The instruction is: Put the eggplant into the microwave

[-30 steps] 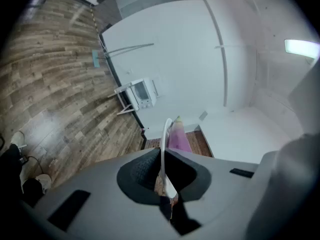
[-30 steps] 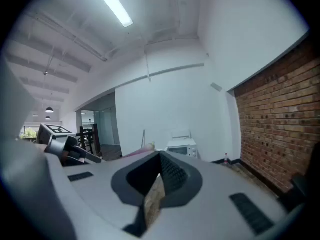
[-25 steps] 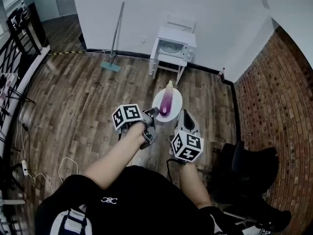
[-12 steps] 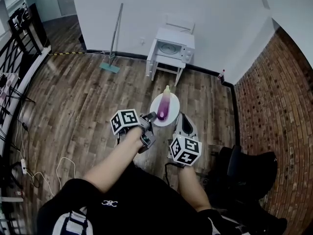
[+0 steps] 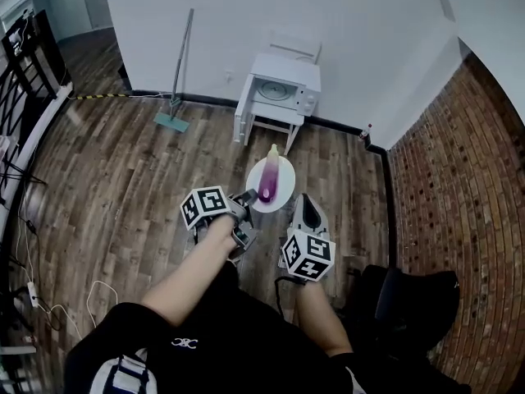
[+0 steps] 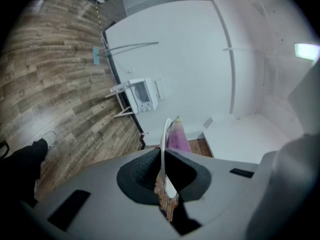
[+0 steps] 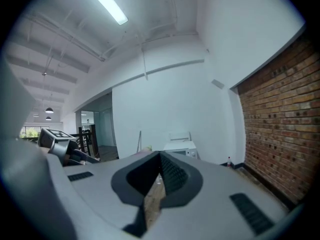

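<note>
A purple eggplant [image 5: 268, 179] with a pale green tip lies on a white plate [image 5: 285, 189]. My left gripper [image 5: 247, 200] is shut on the plate's near left rim and carries it above the wooden floor. In the left gripper view the plate's rim [image 6: 163, 149] stands edge-on between the pads, with the eggplant [image 6: 177, 135] behind it. The right gripper [image 5: 310, 210] hovers just right of the plate, shut and empty [image 7: 156, 181]. Ahead, the white microwave [image 5: 279, 93] sits on a small white table [image 5: 244, 125] by the wall, its door closed [image 6: 141, 95].
A long-handled floor wiper [image 5: 175, 84] leans on the wall left of the table. A small bottle [image 5: 367, 131] stands at the base of the brick wall [image 5: 459, 179]. A black chair [image 5: 406, 302] is at my right, and cables [image 5: 37, 294] lie at the far left.
Both grippers and the plate with the eggplant have moved forward toward the microwave, which now appears nearer. The grip on the plate is unchanged.
</note>
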Tool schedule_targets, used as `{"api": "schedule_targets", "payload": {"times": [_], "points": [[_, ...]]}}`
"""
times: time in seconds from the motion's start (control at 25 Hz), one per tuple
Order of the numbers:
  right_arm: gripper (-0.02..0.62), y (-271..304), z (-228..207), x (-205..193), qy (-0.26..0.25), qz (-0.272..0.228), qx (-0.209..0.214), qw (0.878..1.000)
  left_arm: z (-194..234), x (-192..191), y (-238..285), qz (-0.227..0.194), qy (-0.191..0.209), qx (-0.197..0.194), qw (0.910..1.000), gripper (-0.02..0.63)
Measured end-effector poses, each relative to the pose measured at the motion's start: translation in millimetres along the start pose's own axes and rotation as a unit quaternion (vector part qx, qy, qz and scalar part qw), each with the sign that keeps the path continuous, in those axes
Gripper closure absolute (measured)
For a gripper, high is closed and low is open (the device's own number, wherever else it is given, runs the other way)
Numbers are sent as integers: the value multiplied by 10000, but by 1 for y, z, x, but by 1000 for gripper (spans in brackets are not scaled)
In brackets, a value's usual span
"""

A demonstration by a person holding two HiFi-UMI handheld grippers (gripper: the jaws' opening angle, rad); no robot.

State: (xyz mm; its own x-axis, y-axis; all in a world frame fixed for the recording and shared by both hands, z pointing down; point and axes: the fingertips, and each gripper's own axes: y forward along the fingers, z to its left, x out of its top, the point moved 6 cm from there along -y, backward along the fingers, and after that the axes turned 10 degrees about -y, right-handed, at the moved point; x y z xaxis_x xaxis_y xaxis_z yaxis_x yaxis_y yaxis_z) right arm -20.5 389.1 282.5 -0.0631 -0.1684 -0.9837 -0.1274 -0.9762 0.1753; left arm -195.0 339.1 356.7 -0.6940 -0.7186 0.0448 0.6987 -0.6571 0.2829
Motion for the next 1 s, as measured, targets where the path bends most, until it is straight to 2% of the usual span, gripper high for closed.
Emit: {"api": "schedule_targets", "payload": {"times": [0.24, 0.52, 0.72, 1.0], "points": [[583, 82, -11, 29, -58, -112, -170, 9998, -31, 62, 59, 169, 140, -72, 9997, 586], [583, 167, -30, 50, -141, -212, -413, 9988, -56, 130, 118, 180, 190, -166, 9995, 586], [583, 209, -48, 50, 69, -207, -595, 9980, -56, 160, 150, 248, 168, -58, 9995, 586], [581, 260, -84, 48, 11, -251, -485, 9985, -55, 178, 206, 240, 125, 201, 9994, 586]]}}
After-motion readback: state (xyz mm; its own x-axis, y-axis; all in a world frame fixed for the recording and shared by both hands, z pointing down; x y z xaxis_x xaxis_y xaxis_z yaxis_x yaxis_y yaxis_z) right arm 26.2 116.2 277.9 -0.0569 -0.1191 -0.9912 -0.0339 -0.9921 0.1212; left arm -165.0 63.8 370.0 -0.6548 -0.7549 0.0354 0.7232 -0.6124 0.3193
